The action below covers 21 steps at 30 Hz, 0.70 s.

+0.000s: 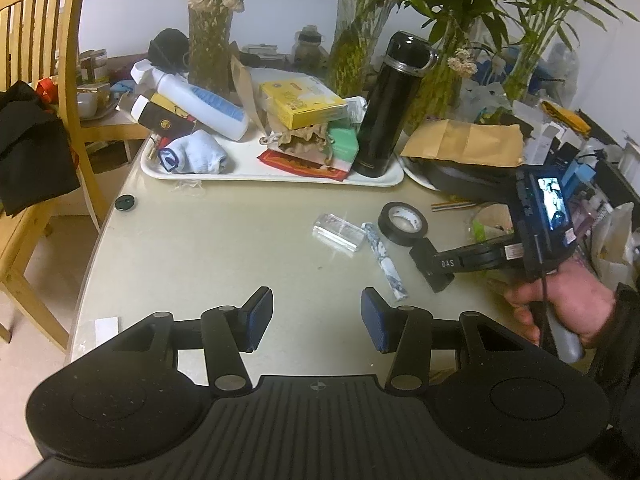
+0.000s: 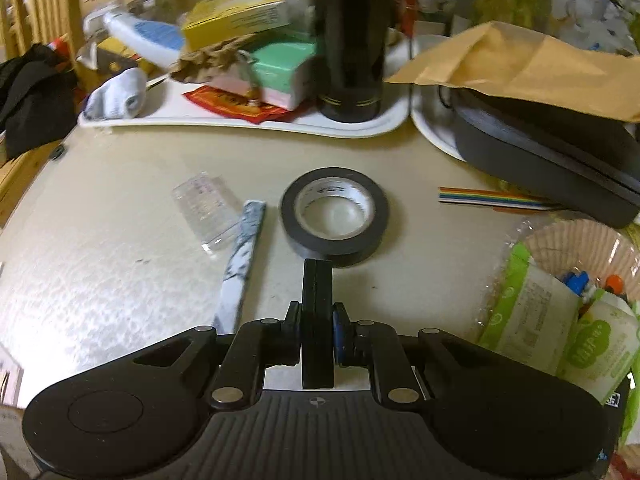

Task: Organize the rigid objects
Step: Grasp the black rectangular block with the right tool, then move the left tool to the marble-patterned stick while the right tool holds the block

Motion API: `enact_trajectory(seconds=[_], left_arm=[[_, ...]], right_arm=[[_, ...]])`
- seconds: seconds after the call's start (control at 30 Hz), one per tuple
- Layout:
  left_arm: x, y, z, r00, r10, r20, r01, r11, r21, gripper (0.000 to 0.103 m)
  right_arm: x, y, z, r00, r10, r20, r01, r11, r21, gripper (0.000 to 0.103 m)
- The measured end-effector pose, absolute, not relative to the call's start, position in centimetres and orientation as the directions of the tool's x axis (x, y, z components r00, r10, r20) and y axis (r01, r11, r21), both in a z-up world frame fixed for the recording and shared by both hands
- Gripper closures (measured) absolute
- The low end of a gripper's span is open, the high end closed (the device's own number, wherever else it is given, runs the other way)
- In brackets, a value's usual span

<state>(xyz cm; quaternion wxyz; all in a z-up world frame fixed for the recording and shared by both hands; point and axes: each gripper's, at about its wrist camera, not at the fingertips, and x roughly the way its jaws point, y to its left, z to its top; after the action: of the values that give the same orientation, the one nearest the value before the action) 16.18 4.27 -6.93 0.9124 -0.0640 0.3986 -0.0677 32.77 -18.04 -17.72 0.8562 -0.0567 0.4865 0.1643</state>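
Note:
My right gripper [image 2: 318, 332] is shut on a thin black slab [image 2: 318, 292] that stands on edge between its pads, just in front of a black tape roll [image 2: 334, 216]. In the left wrist view the right gripper [image 1: 434, 266] comes in from the right, held by a hand [image 1: 560, 312]. The slab [image 1: 430, 256] is beside the tape roll [image 1: 403, 224] there. A clear plastic block [image 1: 339, 233] and a blue-and-white marbled stick [image 1: 386, 260] lie on the table to the left of the roll. My left gripper [image 1: 316, 320] is open over the near table with nothing between its fingers.
A white tray [image 1: 256, 172] at the back holds a black flask [image 1: 388, 112], boxes, a bottle and a sock. A black case [image 2: 540, 152] lies under a brown envelope [image 2: 520, 68] at right. A snack bag [image 2: 560, 320], a rainbow cable [image 2: 492, 198] and a wooden chair [image 1: 44, 40] are also in view.

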Motion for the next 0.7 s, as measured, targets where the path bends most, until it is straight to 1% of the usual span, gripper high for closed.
enact_trajectory(seconds=[0.17,0.33,0.53,0.7], left_arm=[[16.1,4.4,-6.8,0.687,-0.168,-0.707,0.067,0.983,-0.169,0.055],[15.7,4.5,-7.1,0.701,-0.142,-0.699,0.066,0.989,-0.134,0.055],[15.8,4.6,-7.0,0.713,-0.131,-0.689,0.049,0.989,-0.137,0.055],[15.7,4.1,-7.0,0.722,-0.137,-0.678,0.071,0.99,-0.125,0.055]], right_arm=[[32.3,-18.1,-16.7,0.498,0.215,-0.84,-0.342,0.939,0.038,0.086],[31.4,-18.7,-14.8,0.52,0.227,-0.823,-0.344,0.938,0.042,0.086],[29.1,-18.5,-11.9,0.55,0.261,-0.793,-0.383,0.923,0.038,0.086],[26.8,-19.1,-10.1,0.555,0.297,-0.777,-0.395,0.916,0.067,0.086]])
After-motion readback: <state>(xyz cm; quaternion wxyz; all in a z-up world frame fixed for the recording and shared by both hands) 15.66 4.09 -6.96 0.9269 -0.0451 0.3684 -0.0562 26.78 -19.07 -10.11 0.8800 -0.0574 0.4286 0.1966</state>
